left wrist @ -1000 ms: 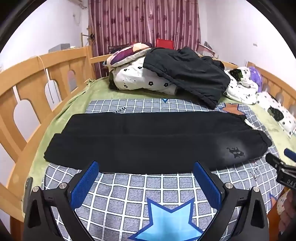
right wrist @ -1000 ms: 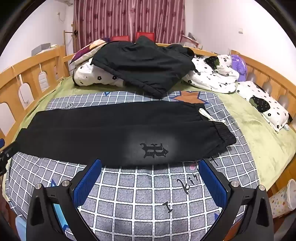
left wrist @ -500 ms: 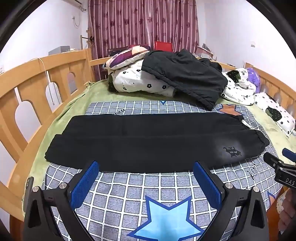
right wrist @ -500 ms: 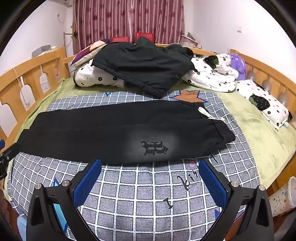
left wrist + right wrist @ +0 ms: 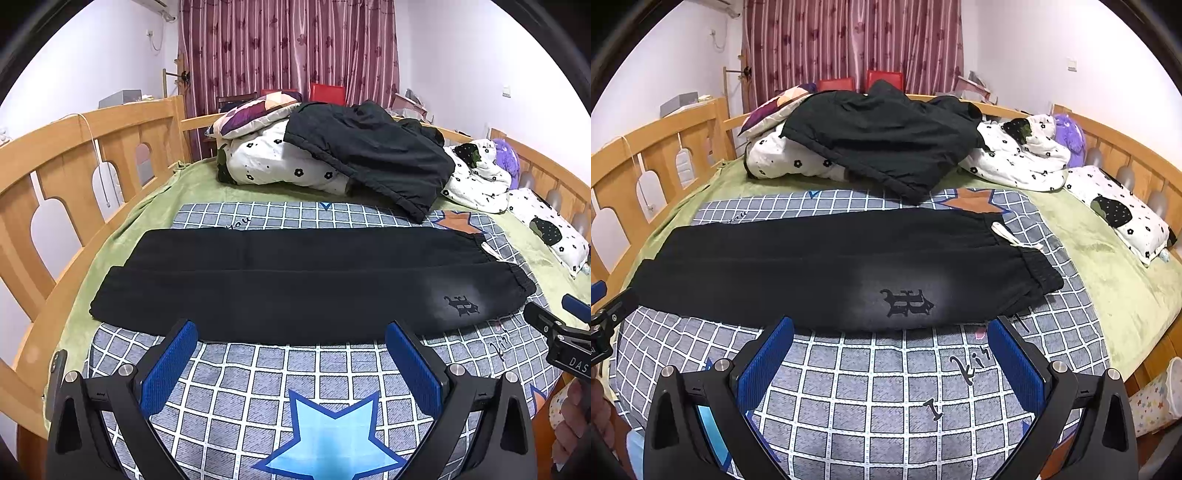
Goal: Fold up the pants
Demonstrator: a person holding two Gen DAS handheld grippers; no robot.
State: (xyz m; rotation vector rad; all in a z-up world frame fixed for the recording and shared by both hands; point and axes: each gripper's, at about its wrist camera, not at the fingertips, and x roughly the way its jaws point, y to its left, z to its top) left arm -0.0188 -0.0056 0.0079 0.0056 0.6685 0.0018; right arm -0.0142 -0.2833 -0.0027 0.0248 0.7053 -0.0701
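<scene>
Black pants [image 5: 295, 284] lie flat across a checked blanket [image 5: 258, 387], folded lengthwise with one leg on the other. Their waistband is at the right, their cuffs at the left, and a dark emblem [image 5: 908, 302] marks a faded patch. My left gripper [image 5: 291, 336] hovers open just before the pants' near edge, nothing between its blue pads. My right gripper [image 5: 892, 334] is open too, close to the near edge under the emblem. The pants [image 5: 831, 266] fill the middle of the right wrist view.
Wooden bed rails [image 5: 74, 155] run along both sides. At the head lie a flowered duvet [image 5: 277, 162], a black jacket [image 5: 369, 155], pillows [image 5: 1123, 210] and a purple plush [image 5: 1071, 136]. A green sheet [image 5: 1108, 266] lies beyond the blanket, a phone [image 5: 55, 369] at the left edge.
Both grippers have drawn back and risen slightly, so the pants sit a little farther off in each view. The pants have not moved and both grippers stay open.
</scene>
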